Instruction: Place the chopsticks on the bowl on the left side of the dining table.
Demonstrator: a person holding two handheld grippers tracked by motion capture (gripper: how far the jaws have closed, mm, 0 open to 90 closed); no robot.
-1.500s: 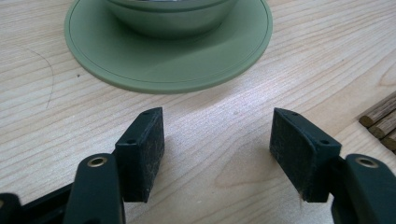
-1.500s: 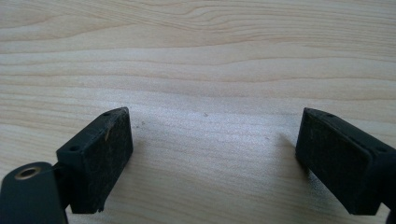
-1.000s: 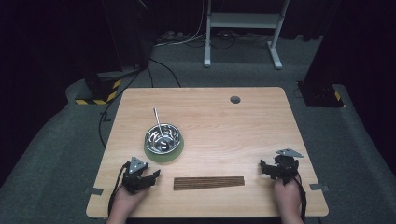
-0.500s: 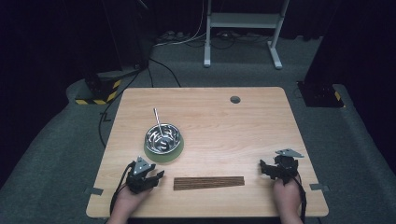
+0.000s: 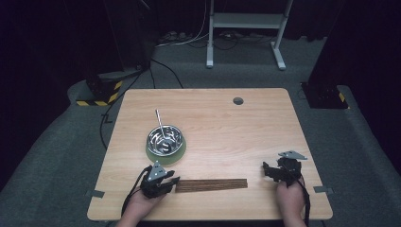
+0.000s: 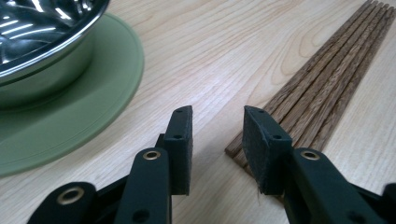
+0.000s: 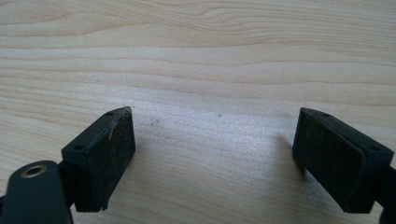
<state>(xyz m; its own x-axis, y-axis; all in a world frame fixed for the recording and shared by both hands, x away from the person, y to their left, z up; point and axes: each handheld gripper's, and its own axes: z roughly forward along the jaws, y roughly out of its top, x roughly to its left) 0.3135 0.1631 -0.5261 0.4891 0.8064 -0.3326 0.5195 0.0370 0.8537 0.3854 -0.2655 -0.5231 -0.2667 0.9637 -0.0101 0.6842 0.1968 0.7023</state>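
While the bundle of dark wooden chopsticks (image 5: 211,185) lies flat near the table's front edge, running from nine to three o'clock, your left gripper (image 5: 171,181) sits right at its nine o'clock end. From the left gripper view, the chopsticks (image 6: 327,79) stretch away toward one o'clock, and their near end lies just beside the right-hand jaw, partly behind it. The jaws have just been closing and now stand at a narrow gap with bare wood between them; nothing is pinched, and I cannot tell whether the pad touches the sticks.

At about eleven o'clock from the bundle stands a shiny steel bowl (image 5: 164,139) on a green round mat (image 5: 153,152), with a thin metal rod (image 5: 159,121) leaning out of the bowl toward twelve o'clock. That bowl (image 6: 42,42) and its mat (image 6: 79,107) sit at ten o'clock in the left gripper view, apart from the jaws.

Your right gripper (image 5: 268,171) rests at three o'clock of the bundle, well apart from its end. Its jaws stand wide over the bare wooden table (image 7: 201,70), holding nothing. A small dark round hole (image 5: 238,100) marks the table (image 5: 265,123) toward twelve o'clock.
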